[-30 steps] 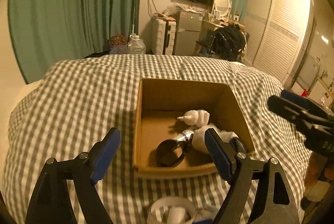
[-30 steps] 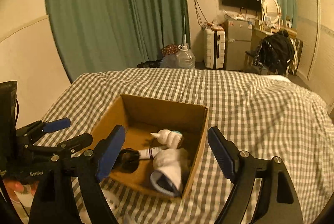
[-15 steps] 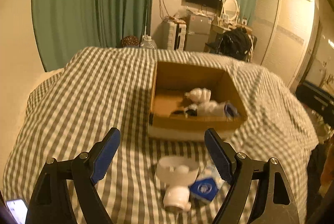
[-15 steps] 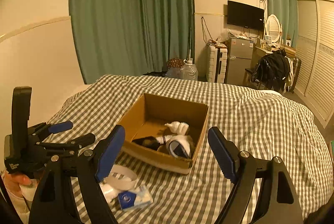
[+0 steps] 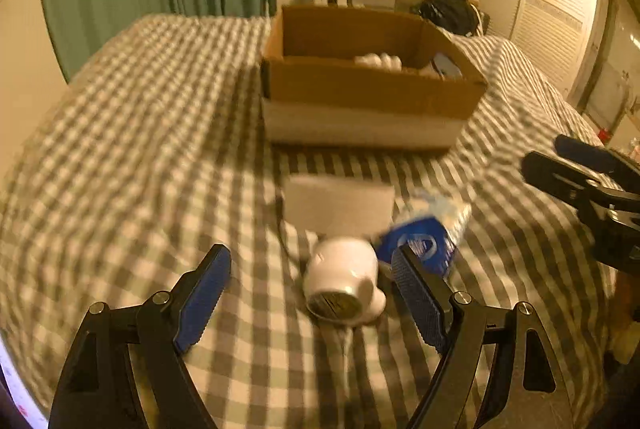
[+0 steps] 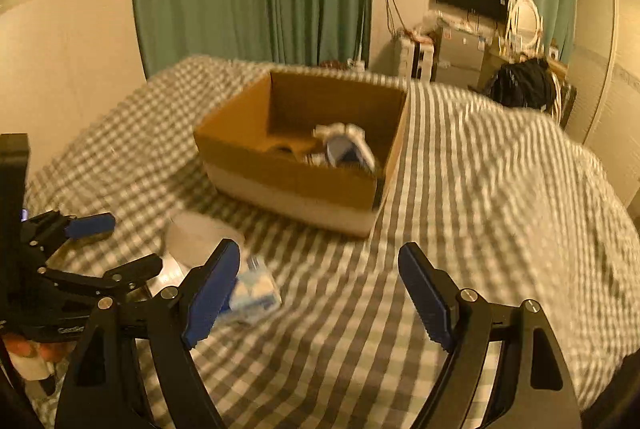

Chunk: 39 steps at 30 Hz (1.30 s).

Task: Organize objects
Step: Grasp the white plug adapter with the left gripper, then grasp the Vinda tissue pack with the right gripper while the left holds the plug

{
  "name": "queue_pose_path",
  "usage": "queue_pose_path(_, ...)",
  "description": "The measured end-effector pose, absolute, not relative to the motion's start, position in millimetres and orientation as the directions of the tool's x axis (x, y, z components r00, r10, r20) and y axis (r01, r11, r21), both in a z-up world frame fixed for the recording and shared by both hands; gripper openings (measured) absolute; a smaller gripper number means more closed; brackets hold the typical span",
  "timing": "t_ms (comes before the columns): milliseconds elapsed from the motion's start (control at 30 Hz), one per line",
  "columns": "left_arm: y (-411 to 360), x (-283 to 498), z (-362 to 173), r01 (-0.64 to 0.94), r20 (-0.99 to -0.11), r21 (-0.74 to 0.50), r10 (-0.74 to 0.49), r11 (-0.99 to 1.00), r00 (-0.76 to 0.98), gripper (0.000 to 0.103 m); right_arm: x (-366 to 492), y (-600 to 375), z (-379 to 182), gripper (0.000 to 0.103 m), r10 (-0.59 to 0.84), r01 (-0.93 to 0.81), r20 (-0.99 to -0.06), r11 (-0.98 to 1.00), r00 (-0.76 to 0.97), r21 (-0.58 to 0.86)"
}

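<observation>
Jaws apart and empty on both: left gripper [image 5: 310, 277] frames a white hair dryer [image 5: 342, 287] lying on the bed [image 5: 132, 133], at 6 o'clock from the cardboard box [image 5: 368, 93]. Likely rigid, smooth, moderately light; its barrel suits gripping. Right gripper [image 6: 318, 283] idles.

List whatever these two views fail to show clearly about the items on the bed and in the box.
- Cardboard box contents: in the left wrist view the near wall hides all but some white tops; in the right wrist view motion blur smears them.
- Blue packet: print unreadable, blurred in both views, partly behind the right gripper's finger.
- White container: what it is cannot be told; blurred.
- White band behind it: shape smeared.
- Left gripper: open, empty.
</observation>
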State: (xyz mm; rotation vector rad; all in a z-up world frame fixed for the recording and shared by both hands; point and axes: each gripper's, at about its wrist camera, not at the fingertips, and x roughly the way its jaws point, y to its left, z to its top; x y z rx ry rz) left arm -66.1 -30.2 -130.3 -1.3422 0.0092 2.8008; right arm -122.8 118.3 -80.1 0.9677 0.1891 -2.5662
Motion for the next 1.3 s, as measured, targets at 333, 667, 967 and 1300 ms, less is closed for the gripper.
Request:
queue_pose_path(333, -4, -78, -166, -0.130, -0.852, 0.070, 0.008, -0.989, -0.523, 0.058, -131, 126, -101, 0.082, -0.337, 0.384, -0.688, -0.919, -0.643, 0.091)
queue_pose_path(667, -15, -65, -146, -0.091, -0.821, 0.043, 0.017, -0.995, -0.571, 0.049, -125, 116, -104, 0.082, -0.349, 0.422, -0.685, -0.904, -0.640, 0.066)
queue_pose_path(967, -43, -49, -124, -0.031, -0.798, -0.018, 0.033, -0.999, -0.602, 0.049, -120, 86, -114, 0.082, -0.398, 0.534, -0.718, -0.844, -0.572, 0.042)
queue_pose_path(1300, -50, -42, -118, -0.021, -0.788, -0.012, 0.023, -1.000, -0.616, 0.049, -119, 34, -147, 0.082, -0.332, 0.650, -0.811, -0.756, -0.481, -0.076)
